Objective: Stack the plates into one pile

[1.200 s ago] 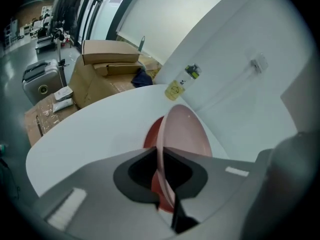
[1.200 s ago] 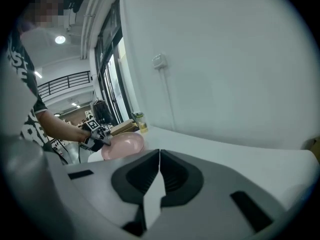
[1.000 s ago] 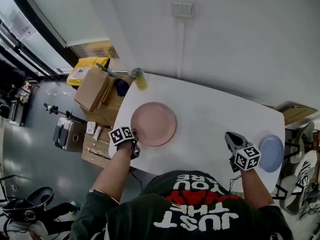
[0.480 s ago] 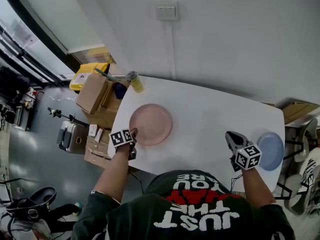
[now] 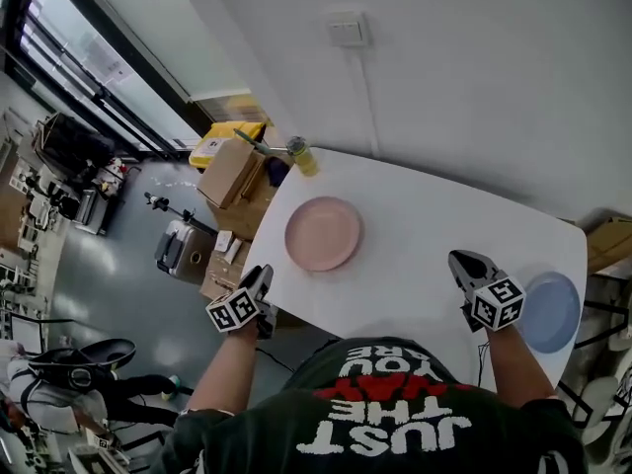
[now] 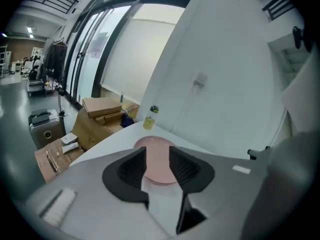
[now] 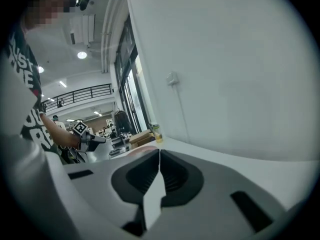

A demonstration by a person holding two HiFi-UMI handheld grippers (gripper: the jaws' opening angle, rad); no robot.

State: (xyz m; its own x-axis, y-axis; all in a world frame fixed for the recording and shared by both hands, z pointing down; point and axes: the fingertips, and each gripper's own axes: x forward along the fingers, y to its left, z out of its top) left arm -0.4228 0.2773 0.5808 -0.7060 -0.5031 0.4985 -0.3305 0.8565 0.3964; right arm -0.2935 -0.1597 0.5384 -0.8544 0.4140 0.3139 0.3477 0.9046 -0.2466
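Note:
A pink plate (image 5: pixel 324 233) lies on the white table (image 5: pixel 434 235) toward its left end. A blue plate (image 5: pixel 550 311) rests at the table's right end. My left gripper (image 5: pixel 264 278) hangs above the table's near-left edge, drawn back from the pink plate. In the left gripper view its jaws (image 6: pixel 157 163) are open and have just been closing a little. Nothing is between them; the pink plate (image 6: pixel 156 151) shows beyond the gap. My right gripper (image 5: pixel 462 263) is shut and empty, just left of the blue plate. In the right gripper view its pads (image 7: pixel 159 171) meet.
A yellow-green bottle (image 5: pixel 302 156) stands at the table's far-left corner. Cardboard boxes (image 5: pixel 229 171) and a grey suitcase (image 5: pixel 178 248) sit on the floor left of the table. A wall with a switch (image 5: pixel 347 31) runs behind the table.
My left gripper, which was at the pink plate's near rim, has opened, lifted and pulled back toward the table's edge. The plate stays flat. The right gripper rose slightly.

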